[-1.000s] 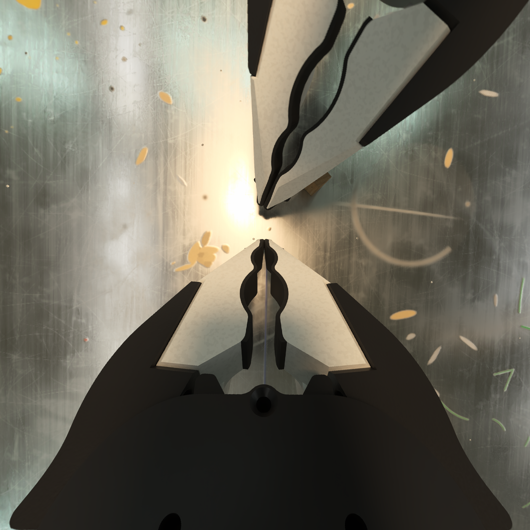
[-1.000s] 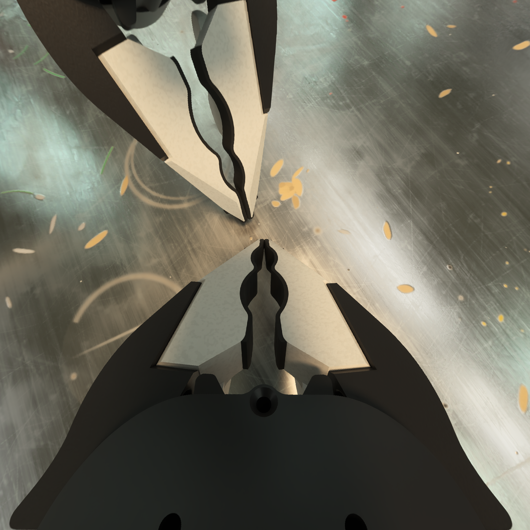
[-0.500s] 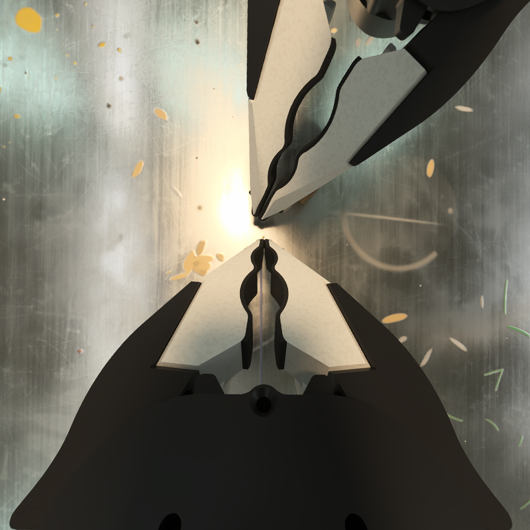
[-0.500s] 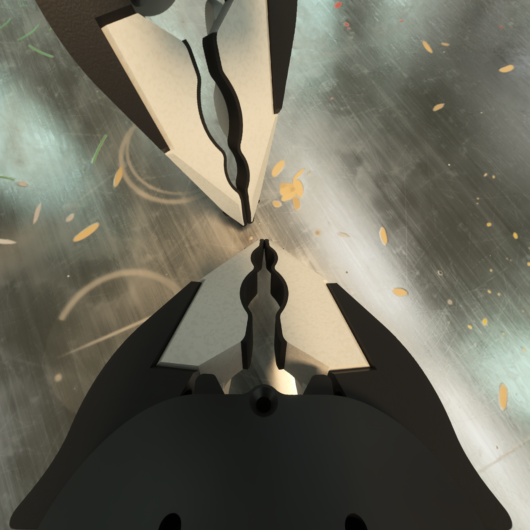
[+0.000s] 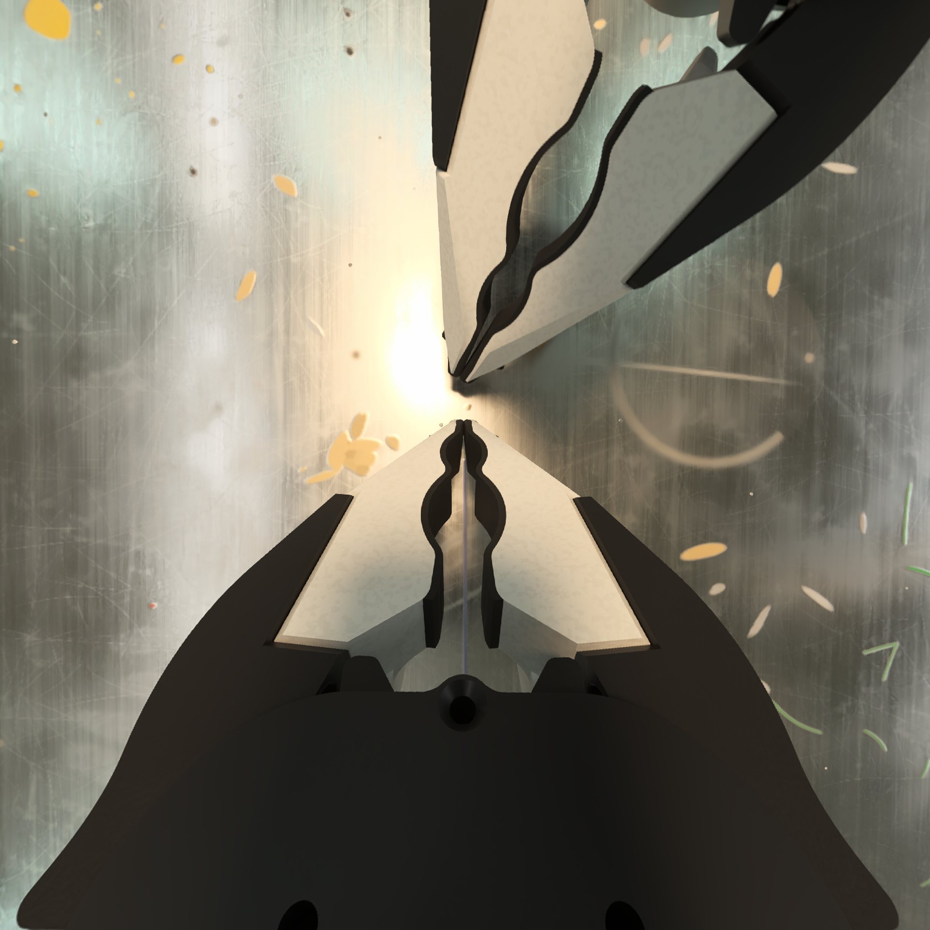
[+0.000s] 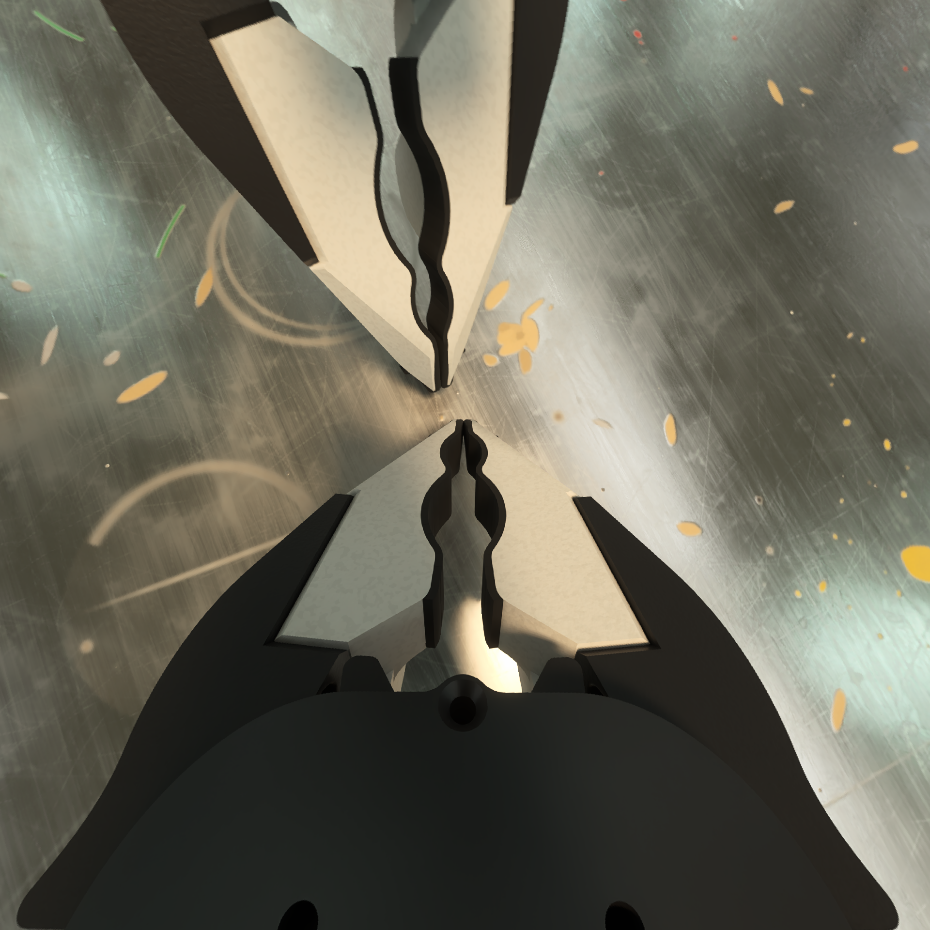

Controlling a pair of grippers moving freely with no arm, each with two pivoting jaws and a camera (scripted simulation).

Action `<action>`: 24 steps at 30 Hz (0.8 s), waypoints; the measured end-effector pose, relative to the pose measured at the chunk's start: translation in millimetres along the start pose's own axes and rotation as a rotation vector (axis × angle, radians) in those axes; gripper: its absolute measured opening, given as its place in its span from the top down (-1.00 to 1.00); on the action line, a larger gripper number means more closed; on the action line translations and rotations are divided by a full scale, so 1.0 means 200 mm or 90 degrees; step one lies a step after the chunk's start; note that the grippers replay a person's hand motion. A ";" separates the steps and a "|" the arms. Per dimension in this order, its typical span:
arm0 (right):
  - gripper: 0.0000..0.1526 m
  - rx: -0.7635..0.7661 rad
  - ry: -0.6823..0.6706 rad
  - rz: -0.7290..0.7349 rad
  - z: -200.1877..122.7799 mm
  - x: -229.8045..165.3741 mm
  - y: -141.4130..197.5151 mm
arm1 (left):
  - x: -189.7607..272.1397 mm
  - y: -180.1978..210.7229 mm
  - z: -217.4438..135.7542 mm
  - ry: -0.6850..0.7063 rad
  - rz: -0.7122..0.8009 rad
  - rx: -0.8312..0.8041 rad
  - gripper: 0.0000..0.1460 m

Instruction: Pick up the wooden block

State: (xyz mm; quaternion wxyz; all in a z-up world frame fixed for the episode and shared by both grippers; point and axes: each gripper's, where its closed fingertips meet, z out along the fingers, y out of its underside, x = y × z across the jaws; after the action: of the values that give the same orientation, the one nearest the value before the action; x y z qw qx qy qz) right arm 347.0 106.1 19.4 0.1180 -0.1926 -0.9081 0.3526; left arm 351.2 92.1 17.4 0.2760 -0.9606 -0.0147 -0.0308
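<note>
Wooden block: I can't find it in either view right now. My best guess is that it sits behind the fingers of my right claw (image 5: 460,375), at about 1 o'clock from my left claw (image 5: 463,422) in the left wrist view. Its long axis I cannot tell. That would make the right claw much the nearer, practically on top of it.

Both claws are pinched fully closed, tips meeting, and neither has hold of anything. They point nose to nose just above the scratched metal worktop (image 5: 151,352), close but apart. A yellow splat (image 5: 352,453) lies at 9 o'clock of my left tips.

A second ago a tan corner peeked out past the right claw's far finger. It has shrunk since, and now it's covered. The right claw has also swung steeper in the left view.
</note>
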 end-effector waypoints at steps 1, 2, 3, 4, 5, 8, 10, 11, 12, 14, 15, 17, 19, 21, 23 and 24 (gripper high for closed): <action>1.00 0.002 -0.001 -0.007 0.01 0.00 -0.01 | 0.00 0.00 0.00 0.001 -0.002 -0.002 1.00; 1.00 0.004 -0.002 -0.009 0.01 -0.01 -0.01 | 0.00 0.01 0.00 0.002 -0.003 -0.005 1.00; 1.00 0.003 -0.003 -0.002 0.01 -0.01 -0.01 | 0.00 0.01 0.01 -0.001 -0.002 -0.010 1.00; 1.00 0.001 -0.008 0.010 0.01 -0.01 -0.01 | -0.01 0.01 0.01 -0.004 -0.002 -0.011 1.00; 1.00 0.006 -0.011 0.019 0.01 -0.01 -0.01 | -0.01 0.02 0.01 -0.005 -0.005 -0.010 1.00; 1.00 0.044 -0.016 0.031 0.01 -0.01 -0.01 | 0.00 0.00 -0.02 -0.002 -0.013 0.005 1.00; 1.00 0.073 -0.010 0.057 0.00 0.02 -0.02 | -0.01 -0.02 -0.06 -0.007 -0.013 0.022 1.00; 0.98 0.107 -0.006 0.075 -0.03 0.03 -0.05 | -0.02 -0.02 -0.08 -0.017 -0.014 0.025 1.00; 0.95 0.144 -0.004 0.091 -0.07 0.04 -0.08 | -0.03 -0.02 -0.09 -0.029 -0.016 0.026 1.00; 0.83 0.150 0.009 0.109 -0.14 0.06 -0.08 | -0.04 -0.01 -0.12 -0.041 -0.020 0.031 1.00; 0.76 0.118 0.013 0.107 -0.17 0.05 -0.06 | -0.03 0.00 -0.14 -0.041 -0.025 0.037 1.00; 0.72 0.029 0.004 0.087 -0.21 0.00 0.02 | -0.01 0.00 -0.18 -0.036 -0.037 0.056 1.00; 0.68 -0.040 -0.004 0.092 -0.22 -0.05 0.08 | 0.02 0.02 -0.21 -0.030 -0.053 0.079 0.99; 0.67 -0.068 0.003 0.122 -0.20 -0.09 0.11 | 0.04 0.04 -0.23 -0.030 -0.069 0.098 0.98; 0.68 -0.058 0.012 0.142 -0.17 -0.13 0.09 | 0.05 0.07 -0.25 -0.034 -0.082 0.109 0.97; 0.68 -0.054 0.021 0.152 -0.16 -0.14 0.09 | 0.05 0.08 -0.26 -0.038 -0.088 0.114 0.96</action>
State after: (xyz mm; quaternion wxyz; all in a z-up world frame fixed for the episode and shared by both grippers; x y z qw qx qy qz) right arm 387.3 125.4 27.3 0.0823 -0.3097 -0.8907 0.3225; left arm 358.6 51.8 53.0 0.3574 -0.9292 -0.0917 -0.0193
